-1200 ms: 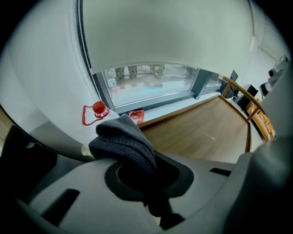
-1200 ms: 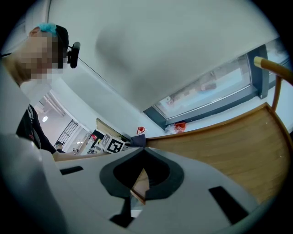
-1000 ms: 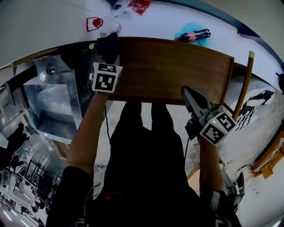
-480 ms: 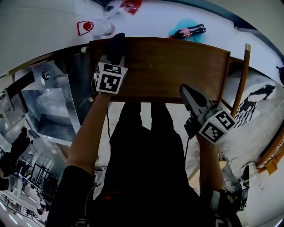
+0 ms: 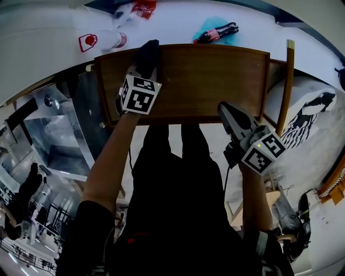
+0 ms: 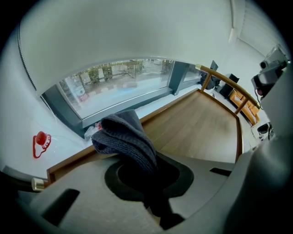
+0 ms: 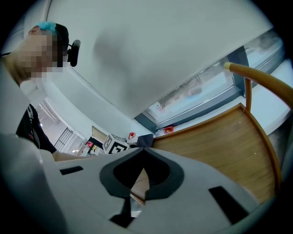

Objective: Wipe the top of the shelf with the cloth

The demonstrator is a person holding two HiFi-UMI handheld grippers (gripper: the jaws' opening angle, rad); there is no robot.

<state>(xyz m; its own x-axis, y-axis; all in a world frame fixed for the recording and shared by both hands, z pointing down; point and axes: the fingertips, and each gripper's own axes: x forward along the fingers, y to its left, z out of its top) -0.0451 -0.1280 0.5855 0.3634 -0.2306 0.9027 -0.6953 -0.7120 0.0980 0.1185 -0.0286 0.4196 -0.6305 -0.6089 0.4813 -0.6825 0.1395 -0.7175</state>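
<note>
The brown wooden shelf top [image 5: 210, 81] lies in front of me. A dark grey knitted cloth [image 5: 146, 54] rests on its back left part, with my left gripper [image 5: 145, 66] shut on it. In the left gripper view the cloth [image 6: 126, 139] bulges out of the closed jaws above the wood [image 6: 201, 123]. My right gripper [image 5: 225, 110] hovers at the shelf's front edge, right of centre, shut with nothing in it. In the right gripper view its tips [image 7: 143, 149] meet over the shelf top [image 7: 219, 137], and the cloth [image 7: 145, 139] shows far off.
Behind the shelf, on a white sill, lie a cola bottle [image 5: 215, 34] on something teal, a red-and-white item [image 5: 89, 40] and a red packet [image 5: 143, 6]. A wooden post [image 5: 288, 81] runs along the shelf's right end. A glass and metal case [image 5: 59, 129] stands at the left.
My left gripper has carried the cloth from the shelf's left end rightward onto the top. The right gripper has stayed at the front edge.
</note>
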